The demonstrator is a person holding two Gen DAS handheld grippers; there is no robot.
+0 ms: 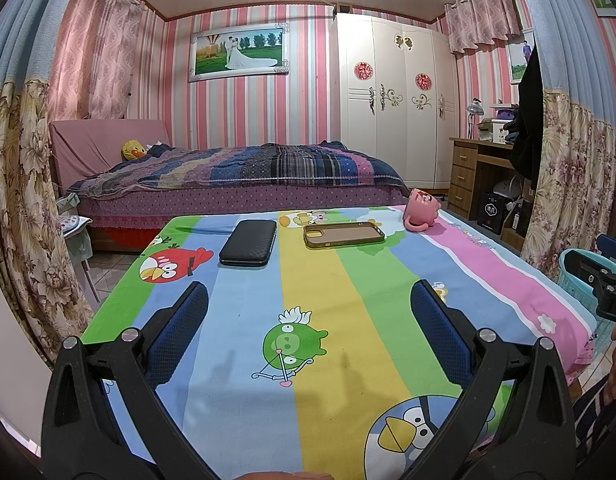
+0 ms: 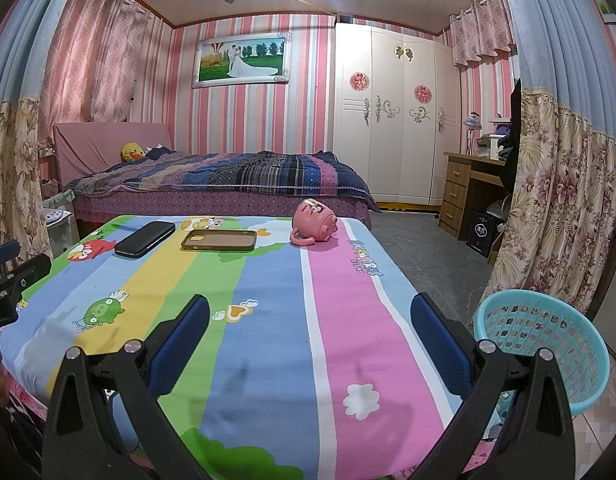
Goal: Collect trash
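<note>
Grippers both wide apart, nothing between the pads. My left gripper (image 1: 308, 332) hangs over the near part of the table (image 1: 243, 400), above the green pig print; right gripper (image 2: 310, 344) sits over the near right part, above the pink stripe. Items all lie toward the far edge, well apart from both: black case (image 1: 248, 243) far left, phone case (image 1: 344, 235) just beside it to the right, pink mug (image 2: 314, 222) tipped on its side near the far right corner. Teal basket (image 2: 548, 344) stands off the table's right edge, near my right gripper's right finger. Can't tell which items count as trash.
</note>
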